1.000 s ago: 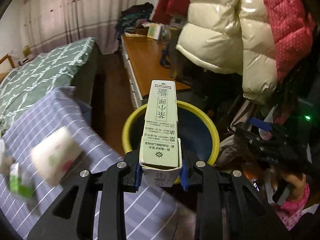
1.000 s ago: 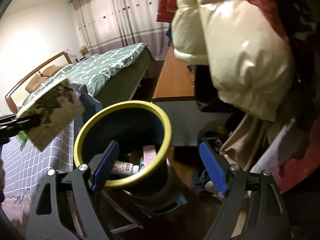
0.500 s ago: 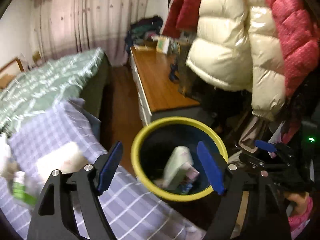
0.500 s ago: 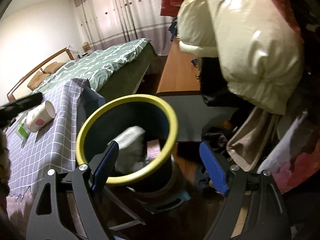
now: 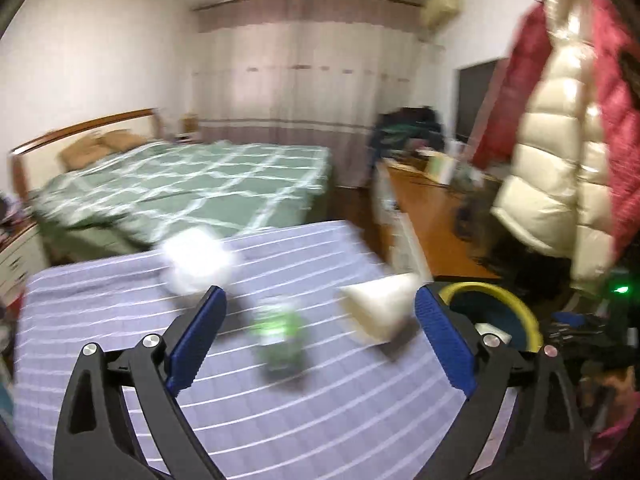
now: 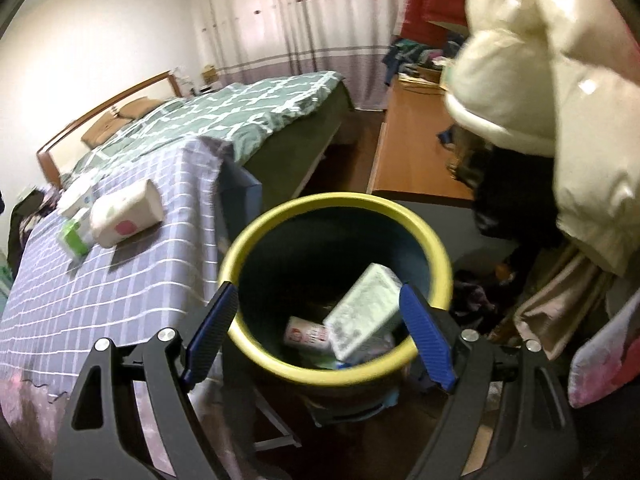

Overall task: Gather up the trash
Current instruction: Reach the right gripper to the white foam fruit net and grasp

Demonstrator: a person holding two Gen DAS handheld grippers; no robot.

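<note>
Left wrist view
Left gripper (image 5: 316, 330): jaws opening, gripping nothing, above the checked cloth (image 5: 320, 420).
Trash there: blurred paper cup (image 5: 380, 310), green packet (image 5: 280, 330).

Right wrist view
Right gripper (image 6: 314, 334): jaws wide, empty, over the yellow-rimmed bin (image 6: 438, 256).
Bin contents: pale carton (image 6: 364, 312), other litter.

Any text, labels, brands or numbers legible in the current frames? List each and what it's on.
None can be read.
Pale green carton in the yellow-rimmed bin: print too blurred.
White bottle with red label in the bin: characters too small and blurred.
Paper cup lying on the checked cloth: pink mark only, no words.
Green packet beside the cup: motion-blurred, unreadable.
</note>
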